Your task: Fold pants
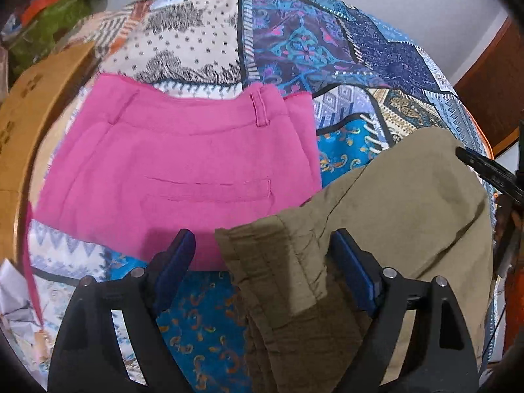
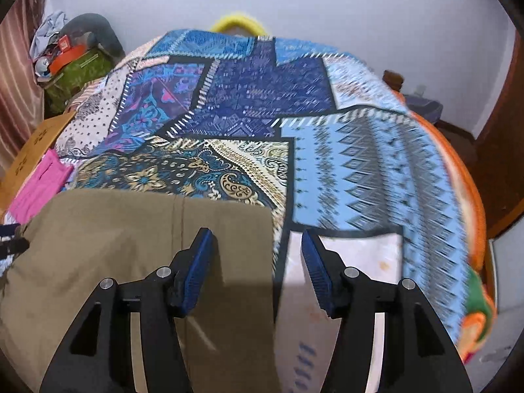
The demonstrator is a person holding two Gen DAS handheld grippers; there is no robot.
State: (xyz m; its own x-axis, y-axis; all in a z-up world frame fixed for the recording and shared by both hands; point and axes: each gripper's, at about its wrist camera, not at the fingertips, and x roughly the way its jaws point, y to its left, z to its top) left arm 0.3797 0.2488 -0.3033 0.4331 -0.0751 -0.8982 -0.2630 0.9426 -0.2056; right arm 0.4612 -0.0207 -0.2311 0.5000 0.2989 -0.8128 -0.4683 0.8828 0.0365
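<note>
Olive-khaki pants (image 1: 402, 203) lie on a patterned patchwork bedspread (image 1: 294, 39); their gathered waistband (image 1: 271, 262) sits between my left gripper's fingers. My left gripper (image 1: 262, 245) is open above that waistband, holding nothing. In the right wrist view the same khaki pants (image 2: 114, 235) lie flat at lower left, with their right edge under my right gripper (image 2: 257, 245), which is open and empty. Folded pink pants (image 1: 177, 163) lie to the left of the khaki pants, and show in the right wrist view (image 2: 39, 183) at far left.
A cardboard box (image 1: 36, 104) stands at the bed's left side. Green and orange clutter (image 2: 75, 62) sits at the back left corner. A yellow ring (image 2: 237, 21) shows behind the bed's far edge. A brown wooden door (image 2: 504, 150) is at right. The other gripper's black part (image 1: 488, 170) shows at right.
</note>
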